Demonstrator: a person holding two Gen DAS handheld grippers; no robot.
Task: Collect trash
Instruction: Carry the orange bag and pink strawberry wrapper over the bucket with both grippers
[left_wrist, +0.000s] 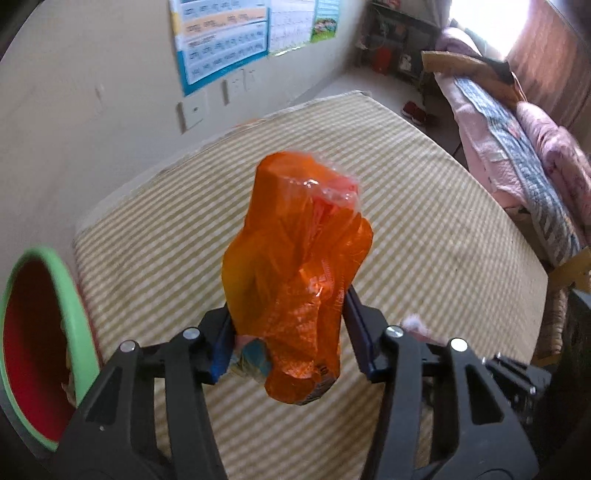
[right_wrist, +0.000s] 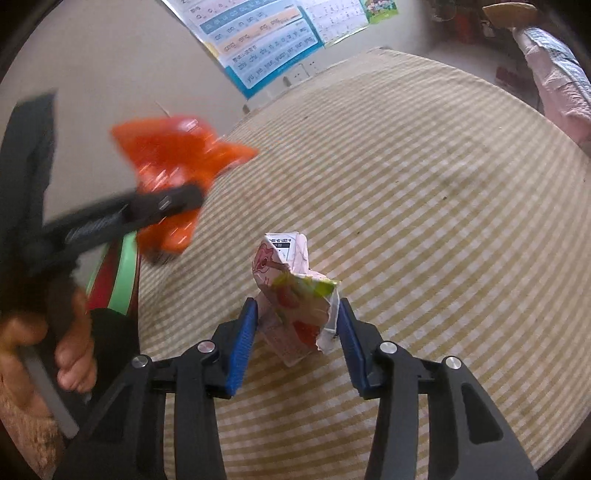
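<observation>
Left gripper (left_wrist: 288, 325): fingers clamped on orange wrapper (left_wrist: 295, 258). Right gripper (right_wrist: 297, 343): fingers closing round crumpled carton (right_wrist: 295, 299) on striped mattress (right_wrist: 443, 221).

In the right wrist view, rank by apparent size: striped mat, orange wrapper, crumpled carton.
1. striped mat, largest by far.
2. orange wrapper, though blurred and nearer the camera, so unsure.
3. crumpled carton, looks similar; I won't rank these two firmly.
</observation>
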